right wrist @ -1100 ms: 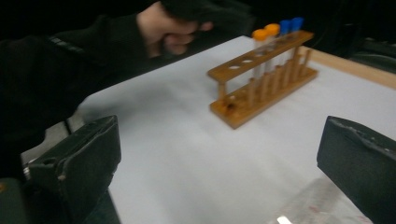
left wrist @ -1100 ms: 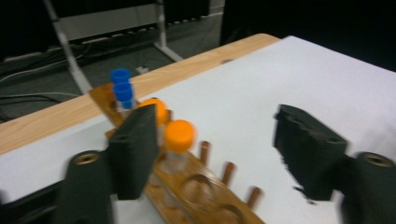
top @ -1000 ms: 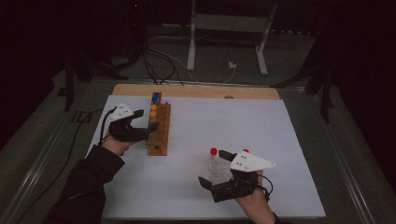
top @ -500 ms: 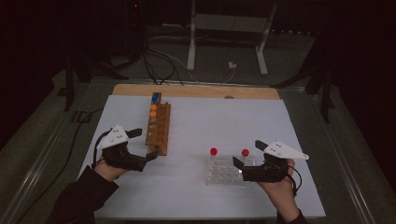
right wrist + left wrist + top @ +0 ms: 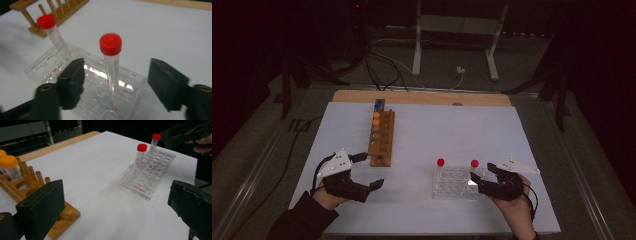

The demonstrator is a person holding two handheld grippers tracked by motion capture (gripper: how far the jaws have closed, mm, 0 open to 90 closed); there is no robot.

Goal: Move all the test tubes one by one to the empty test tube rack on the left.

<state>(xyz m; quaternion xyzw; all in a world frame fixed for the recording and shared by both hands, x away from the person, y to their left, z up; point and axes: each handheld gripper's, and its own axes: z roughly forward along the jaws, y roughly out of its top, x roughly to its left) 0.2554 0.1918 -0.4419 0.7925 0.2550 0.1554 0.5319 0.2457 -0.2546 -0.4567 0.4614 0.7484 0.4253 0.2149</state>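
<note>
Upright, the red-capped tube [image 5: 111, 60] stands between the right tongs [image 5: 115, 80].

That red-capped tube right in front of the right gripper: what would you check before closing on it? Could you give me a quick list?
1. Near red-capped tube lies between the right gripper pads: ok, with gaps on both sides.
2. Right jaws wide enough: ok. They have just been closing, and nothing is pressed yet.
3. Tube upright in the clear rack: ok, roughly upright.
4. Other red-capped tube out of the way: ok, it stands at the rack's far end.
5. Left gripper clear of the rack: ok, open and empty beside the wooden rack.
6. Clear rack will stay put when the tube lifts: cannot tell.
</note>
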